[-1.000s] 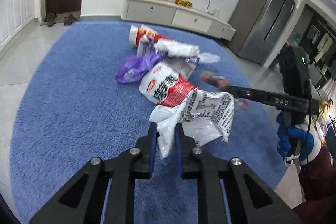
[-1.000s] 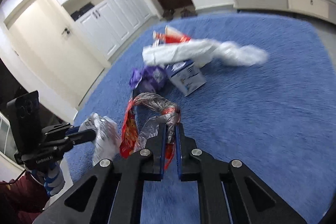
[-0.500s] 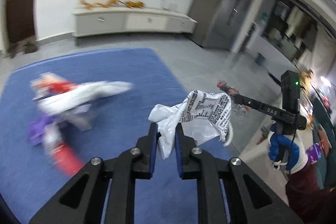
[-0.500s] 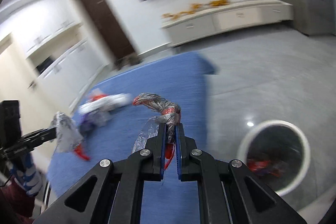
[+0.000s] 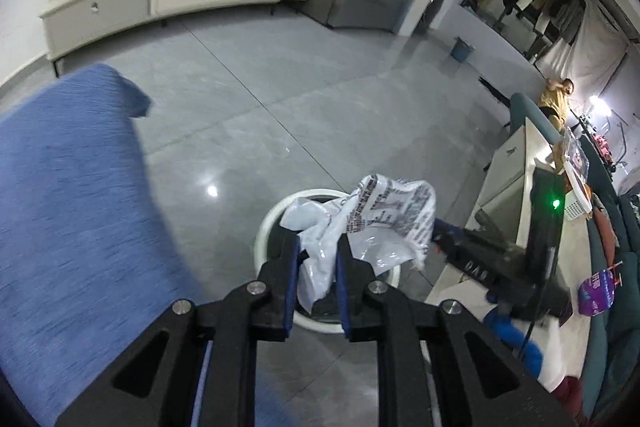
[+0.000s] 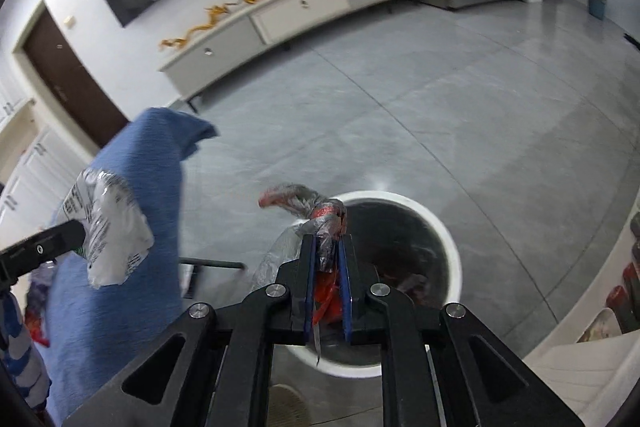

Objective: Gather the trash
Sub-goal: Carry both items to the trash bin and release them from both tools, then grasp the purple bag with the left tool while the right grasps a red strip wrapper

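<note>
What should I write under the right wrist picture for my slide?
Right gripper holds a crinkly red wrapper over the white bin.

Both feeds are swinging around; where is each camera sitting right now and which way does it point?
Left wrist: sits behind the left gripper, looking down along its jaws, shut on the white printed bag, at the white bin; the right gripper and a blue-gloved hand show at right.
Right wrist: sits behind the right gripper, jaws shut on the red-and-clear wrapper, over the same bin; the left gripper shows at left.
Shared: bin, blue rug, white cabinet.
</note>
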